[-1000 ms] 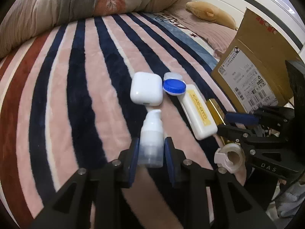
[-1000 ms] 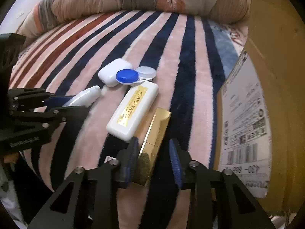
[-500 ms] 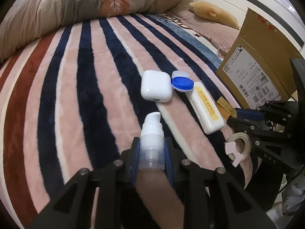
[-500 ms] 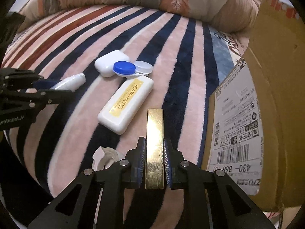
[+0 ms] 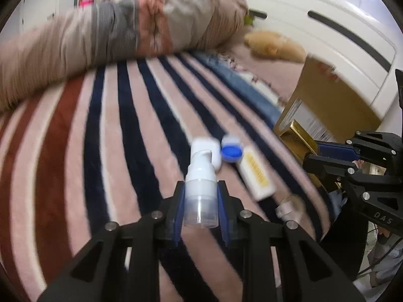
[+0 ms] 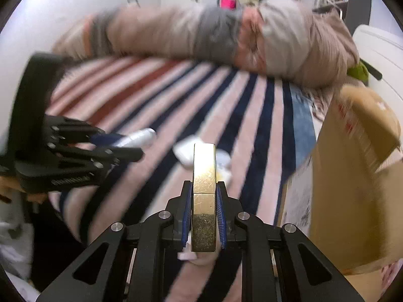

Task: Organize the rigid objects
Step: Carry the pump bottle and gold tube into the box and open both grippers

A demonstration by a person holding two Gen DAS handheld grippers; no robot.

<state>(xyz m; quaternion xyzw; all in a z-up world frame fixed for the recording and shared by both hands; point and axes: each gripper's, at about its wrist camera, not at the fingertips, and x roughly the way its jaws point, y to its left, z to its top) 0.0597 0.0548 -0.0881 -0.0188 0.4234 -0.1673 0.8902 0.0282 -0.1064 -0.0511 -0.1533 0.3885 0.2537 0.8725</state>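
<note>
My left gripper (image 5: 201, 209) is shut on a white pump bottle (image 5: 201, 186) and holds it lifted above the striped blanket (image 5: 113, 151). My right gripper (image 6: 203, 214) is shut on a gold rectangular case (image 6: 204, 176), also lifted; the case also shows in the left wrist view (image 5: 298, 138). On the blanket lie a white earbud case (image 5: 214, 151), a blue-lidded lens case (image 5: 231, 152), a white box with a yellow label (image 5: 255, 176) and a tape roll (image 5: 287, 207). The left gripper with the bottle shows in the right wrist view (image 6: 121, 146).
An open cardboard box (image 6: 352, 188) stands at the right edge of the bed; it also shows in the left wrist view (image 5: 332, 100). A rolled duvet (image 5: 126, 32) lies across the far side. A white headboard (image 5: 327, 37) is at the back right.
Both grippers have risen off the blanket with their objects and tilted up. One second ago the right jaws were still open around the gold case; they shut on it since.
</note>
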